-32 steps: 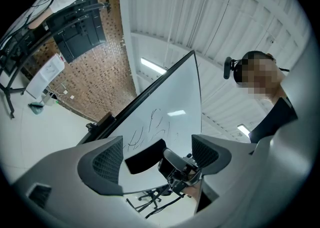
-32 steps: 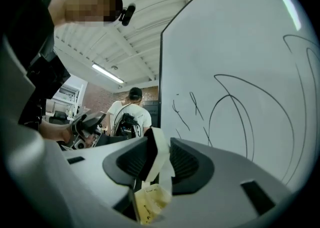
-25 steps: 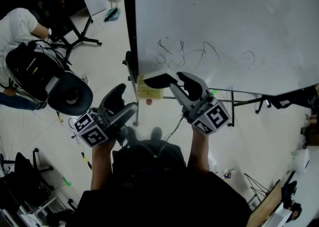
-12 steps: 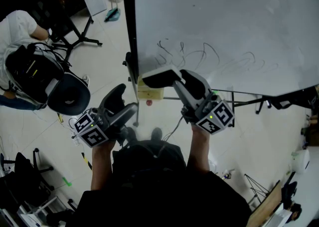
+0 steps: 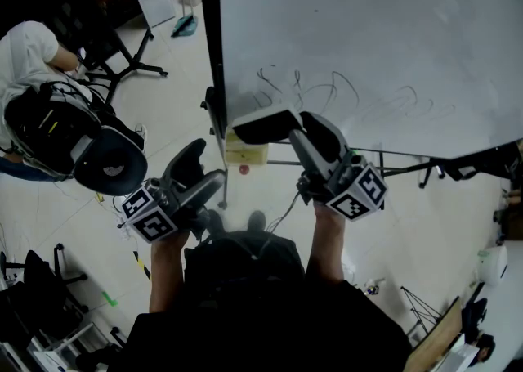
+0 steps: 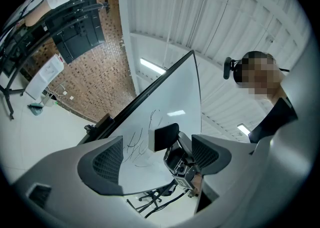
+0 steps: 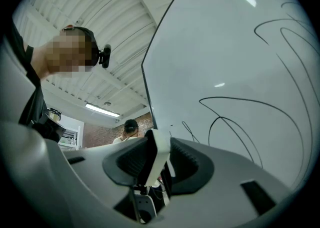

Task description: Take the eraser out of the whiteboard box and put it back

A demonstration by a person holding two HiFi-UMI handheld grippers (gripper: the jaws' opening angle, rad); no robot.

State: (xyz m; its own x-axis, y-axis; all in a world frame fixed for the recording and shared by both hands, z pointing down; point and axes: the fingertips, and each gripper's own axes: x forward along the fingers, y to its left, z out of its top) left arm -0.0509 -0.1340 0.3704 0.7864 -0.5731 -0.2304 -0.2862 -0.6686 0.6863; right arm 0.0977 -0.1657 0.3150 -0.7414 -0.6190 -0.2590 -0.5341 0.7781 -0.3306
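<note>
Here, taking the whiteboard (image 5: 368,27) as the landmark, a seated person (image 5: 29,43) in a pale top is far to its left in the head view. A dark office chair (image 5: 110,162) stands just beside that person.

Closer to the board's black left edge, the left gripper (image 5: 200,168) is held low, below and left of the board's lower corner. Its own view shows the jaws standing apart with nothing clamped between them. Past them, that view shows the whiteboard (image 6: 170,101) and the eraser (image 6: 166,137).

Just under the board's lower left corner is a yellowish box (image 5: 241,150). The eraser (image 5: 263,126) is outside it, raised above it in front of the board's lower left part. Its dark face is towards the head camera, and a pale edge runs along its top.

The right gripper (image 5: 290,127) is clenched on the eraser. In the right gripper view the eraser (image 7: 159,157) stands edge-on between the two jaws of the right gripper (image 7: 157,164), which press on it from both sides.

To the right of the eraser, thin black scribbles (image 5: 327,92) loop across the lower part of the board. In the right gripper view these lines fill the near surface of the whiteboard (image 7: 230,51). Whether the eraser touches the board I cannot tell.
</note>
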